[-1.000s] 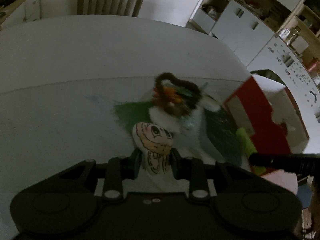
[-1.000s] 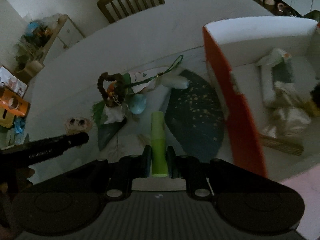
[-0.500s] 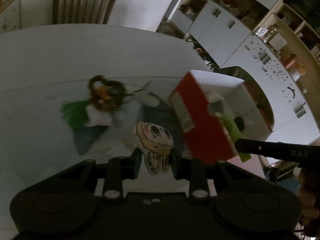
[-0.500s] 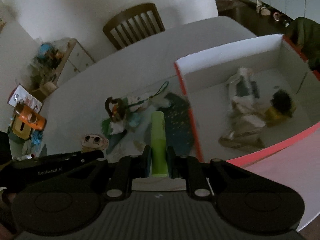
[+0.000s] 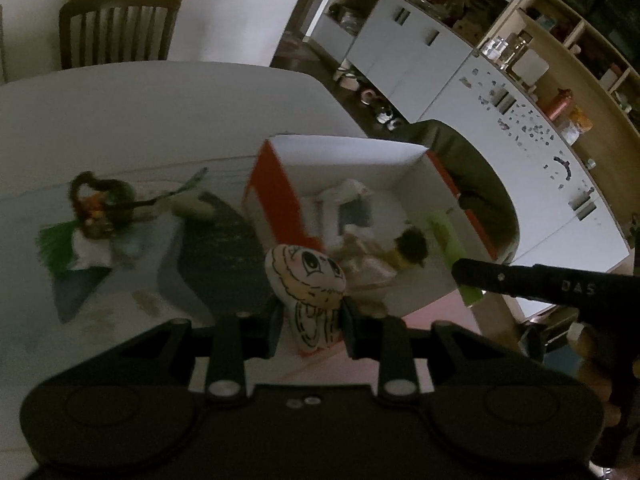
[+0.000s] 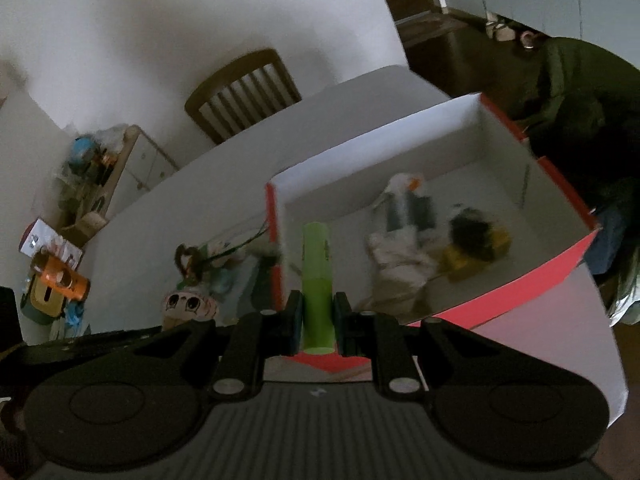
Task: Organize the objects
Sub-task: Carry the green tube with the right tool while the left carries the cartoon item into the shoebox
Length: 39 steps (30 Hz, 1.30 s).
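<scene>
A chair (image 5: 116, 26) stands at the far side of the white table (image 5: 160, 112). Left of the box (image 6: 560, 276), a messy pile (image 5: 104, 220) of small things lies on a dark mat (image 5: 224, 256). The box wall stands between the pile and the inside of the box.

The left gripper (image 5: 310, 320) is clamped on a doll (image 5: 308, 280), held up near the box's left wall, its head pointing away from the gripper. The right gripper (image 6: 317, 320) squeezes a green tube (image 6: 316, 276) that points straight ahead, its far end over the box.

In the box lie a white toy (image 6: 400, 216) and a yellow and black thing (image 6: 476, 248), too blurry to name.
</scene>
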Available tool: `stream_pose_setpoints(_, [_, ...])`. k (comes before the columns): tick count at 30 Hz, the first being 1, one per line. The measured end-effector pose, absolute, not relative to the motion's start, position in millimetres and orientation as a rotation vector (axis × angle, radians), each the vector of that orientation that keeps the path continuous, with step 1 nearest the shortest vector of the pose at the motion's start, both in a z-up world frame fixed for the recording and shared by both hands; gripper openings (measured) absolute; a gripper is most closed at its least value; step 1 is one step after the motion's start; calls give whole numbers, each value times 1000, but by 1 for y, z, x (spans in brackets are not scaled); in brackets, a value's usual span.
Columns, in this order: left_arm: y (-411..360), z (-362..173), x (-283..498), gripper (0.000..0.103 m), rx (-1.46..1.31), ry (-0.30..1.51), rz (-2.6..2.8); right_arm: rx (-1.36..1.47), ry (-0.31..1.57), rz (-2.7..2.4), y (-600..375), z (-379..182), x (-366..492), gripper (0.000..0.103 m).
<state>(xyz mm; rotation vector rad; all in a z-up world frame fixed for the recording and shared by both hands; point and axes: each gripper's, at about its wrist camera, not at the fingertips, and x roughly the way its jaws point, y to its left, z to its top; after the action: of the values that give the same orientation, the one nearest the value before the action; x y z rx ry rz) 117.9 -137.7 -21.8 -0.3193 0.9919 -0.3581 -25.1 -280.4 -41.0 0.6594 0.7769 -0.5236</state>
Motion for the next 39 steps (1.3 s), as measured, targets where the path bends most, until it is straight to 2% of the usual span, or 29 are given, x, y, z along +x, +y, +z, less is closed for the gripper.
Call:
stream_pose_setpoints(16, [-234,-32,157,29,-201,1047,-424,653,758,-664,-357,-49,-66,16])
stream_pose_setpoints(39, [-292,-74,214,29,-57,1161,-440,576,948,-690,-436,-110,24,16])
